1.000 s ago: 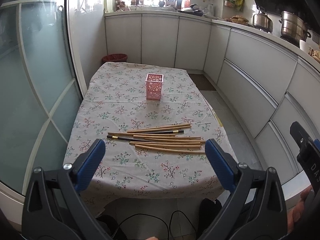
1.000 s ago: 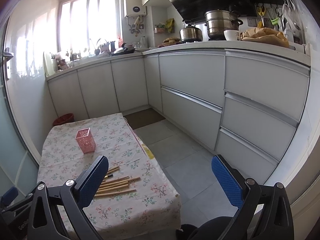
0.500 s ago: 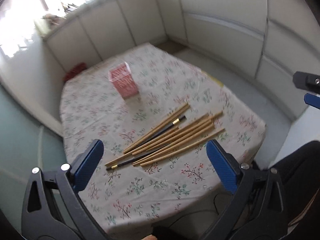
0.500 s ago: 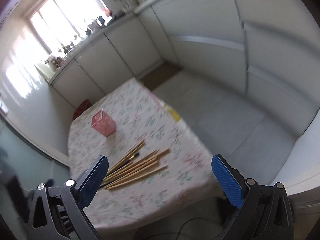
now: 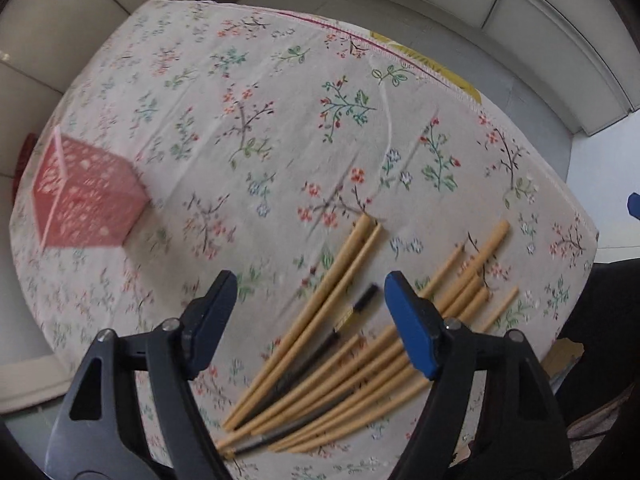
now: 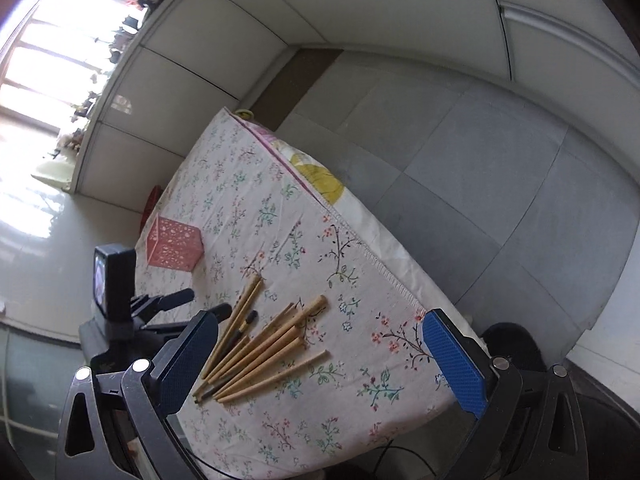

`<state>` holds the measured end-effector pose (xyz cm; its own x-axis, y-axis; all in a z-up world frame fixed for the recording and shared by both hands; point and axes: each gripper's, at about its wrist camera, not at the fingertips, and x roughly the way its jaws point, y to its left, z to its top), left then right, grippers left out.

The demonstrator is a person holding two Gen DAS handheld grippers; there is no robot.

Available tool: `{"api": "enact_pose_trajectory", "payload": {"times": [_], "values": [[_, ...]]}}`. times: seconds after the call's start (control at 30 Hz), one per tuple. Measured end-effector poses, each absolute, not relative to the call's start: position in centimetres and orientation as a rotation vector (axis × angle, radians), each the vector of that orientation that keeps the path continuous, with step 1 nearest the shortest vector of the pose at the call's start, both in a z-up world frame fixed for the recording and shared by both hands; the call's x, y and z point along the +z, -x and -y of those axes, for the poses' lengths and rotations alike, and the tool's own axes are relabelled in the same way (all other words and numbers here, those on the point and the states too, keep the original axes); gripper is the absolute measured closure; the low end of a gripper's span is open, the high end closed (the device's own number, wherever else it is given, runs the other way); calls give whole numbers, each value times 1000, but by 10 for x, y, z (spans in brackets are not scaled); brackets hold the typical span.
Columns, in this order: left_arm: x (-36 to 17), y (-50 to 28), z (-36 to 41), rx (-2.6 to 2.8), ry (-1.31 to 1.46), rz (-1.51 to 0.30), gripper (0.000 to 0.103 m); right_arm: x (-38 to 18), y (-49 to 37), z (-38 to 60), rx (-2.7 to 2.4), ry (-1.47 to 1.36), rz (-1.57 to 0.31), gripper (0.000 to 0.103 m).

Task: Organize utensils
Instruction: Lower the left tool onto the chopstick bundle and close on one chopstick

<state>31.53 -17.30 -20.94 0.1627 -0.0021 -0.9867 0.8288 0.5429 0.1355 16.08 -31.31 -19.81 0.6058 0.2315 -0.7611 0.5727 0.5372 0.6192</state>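
Observation:
Several wooden chopsticks (image 5: 332, 308) and a dark one (image 5: 352, 314) lie in a loose bundle on the floral tablecloth (image 5: 280, 140). They also show in the right wrist view (image 6: 264, 348). A pink perforated holder (image 5: 84, 196) stands at the far left, also seen in the right wrist view (image 6: 174, 242). My left gripper (image 5: 310, 322) is open, low over the bundle's left part. My right gripper (image 6: 320, 360) is open, higher, above the table's near end. The left gripper's body (image 6: 120, 304) shows left of the chopsticks.
White cabinet fronts (image 6: 360, 12) run along the far side. Grey floor tiles (image 6: 480, 160) lie to the right of the table. The table edge (image 6: 360, 248) runs close to the chopsticks' right side. A red bin (image 6: 150, 204) stands behind the table.
Both grippers have tilted down and moved closer to the table. The left gripper has dropped low over the chopsticks. Nothing has been picked up.

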Motion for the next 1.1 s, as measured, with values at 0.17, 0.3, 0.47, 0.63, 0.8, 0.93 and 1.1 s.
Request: {"api": "enact_pose_trajectory", "payload": {"times": [0.17,0.3,0.47,0.63,0.8,0.93,1.1], "values": [[-231,-328,192,-705,-899,-1300,50,-203,-170,314,-256,-997,-960,0],[-243,-327,197,-719,-925,-1329,70,-208,-175,316,-253,-1008,-978,0],[-257,-329,207,-737,-917,-1347,75,-211,-177,314,-268,-1004,-989,0],[-251,-340,209,-767,-900,-1346,75,-213,-177,317,-283,-1010,-989,0],[-242,-331,219,-803,-901,-1342,75,-214,-175,319,-294,-1016,-993,0],[-224,-332,218,-816,-893,-1336,75,-215,-175,320,-294,-1016,-994,0],[-207,-320,220,-839,-871,-1326,75,-215,-174,320,-298,-1013,-997,0]]}}
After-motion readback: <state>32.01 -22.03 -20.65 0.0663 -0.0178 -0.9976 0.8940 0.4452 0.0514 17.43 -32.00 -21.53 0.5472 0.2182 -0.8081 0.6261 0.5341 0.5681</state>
